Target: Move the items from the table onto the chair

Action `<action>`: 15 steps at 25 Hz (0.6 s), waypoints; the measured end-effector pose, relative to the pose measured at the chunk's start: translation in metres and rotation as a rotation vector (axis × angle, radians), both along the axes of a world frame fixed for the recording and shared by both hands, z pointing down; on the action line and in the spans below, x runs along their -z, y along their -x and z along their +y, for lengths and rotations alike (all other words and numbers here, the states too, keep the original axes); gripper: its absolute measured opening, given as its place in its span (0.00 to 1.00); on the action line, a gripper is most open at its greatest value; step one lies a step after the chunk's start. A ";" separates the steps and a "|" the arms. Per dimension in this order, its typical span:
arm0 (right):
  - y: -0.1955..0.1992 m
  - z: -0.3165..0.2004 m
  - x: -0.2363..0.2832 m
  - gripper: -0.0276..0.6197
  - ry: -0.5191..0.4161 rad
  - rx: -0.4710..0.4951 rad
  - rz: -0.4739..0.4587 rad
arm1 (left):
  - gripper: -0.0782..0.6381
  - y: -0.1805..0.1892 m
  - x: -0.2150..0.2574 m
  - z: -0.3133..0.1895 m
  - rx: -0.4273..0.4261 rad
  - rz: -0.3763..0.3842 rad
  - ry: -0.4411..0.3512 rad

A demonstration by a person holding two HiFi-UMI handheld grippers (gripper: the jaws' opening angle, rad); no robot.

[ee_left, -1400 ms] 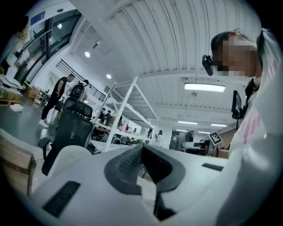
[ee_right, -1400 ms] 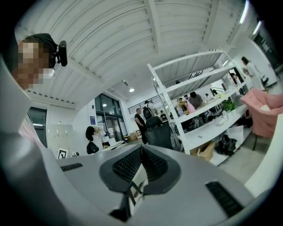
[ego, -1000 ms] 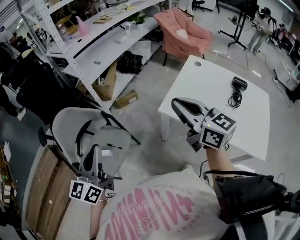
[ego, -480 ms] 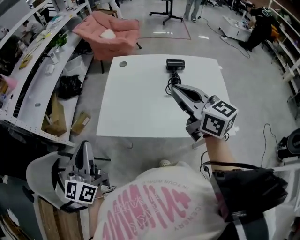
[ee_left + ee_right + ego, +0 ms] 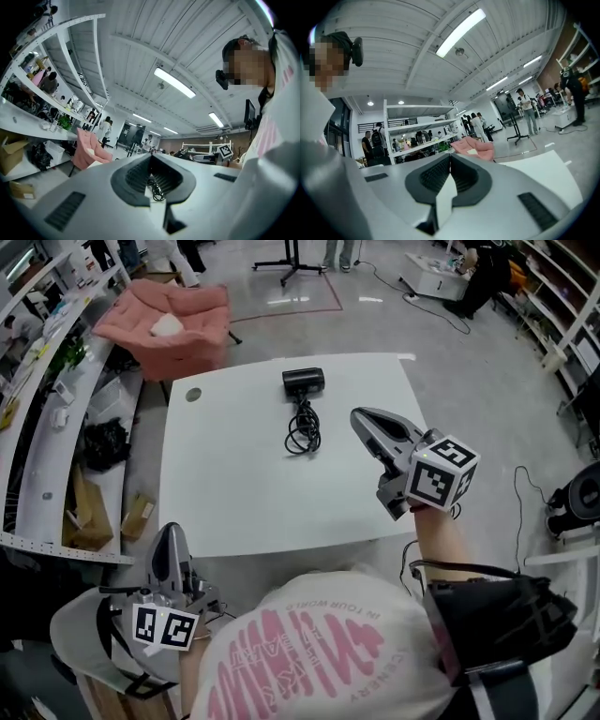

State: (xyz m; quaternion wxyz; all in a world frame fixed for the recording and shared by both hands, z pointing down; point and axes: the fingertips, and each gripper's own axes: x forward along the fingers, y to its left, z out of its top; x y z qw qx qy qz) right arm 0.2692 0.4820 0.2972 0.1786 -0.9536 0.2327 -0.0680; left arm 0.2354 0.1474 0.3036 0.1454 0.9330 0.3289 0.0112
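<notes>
Hovering right gripper [image 5: 366, 420], webcam [image 5: 303, 381] on table [image 5: 234, 488]

I see a small black device [image 5: 303, 381] lying near the white table's [image 5: 225, 502] far edge, its cable [image 5: 303, 434] coiled just beside it.

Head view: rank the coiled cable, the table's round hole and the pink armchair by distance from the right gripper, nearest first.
1. The coiled cable, on the table, just left of the right gripper.
2. The round hole, near the table's far-left corner.
3. The pink armchair, on the floor beyond that corner.
</notes>
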 end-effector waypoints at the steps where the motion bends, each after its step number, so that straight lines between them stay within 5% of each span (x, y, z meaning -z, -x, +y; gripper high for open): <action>1: -0.004 0.004 -0.003 0.07 -0.004 -0.010 -0.009 | 0.12 -0.003 0.001 0.000 0.000 -0.003 -0.004; 15: -0.088 0.007 -0.055 0.07 0.055 -0.116 -0.179 | 0.12 -0.076 0.007 -0.053 0.004 -0.059 -0.048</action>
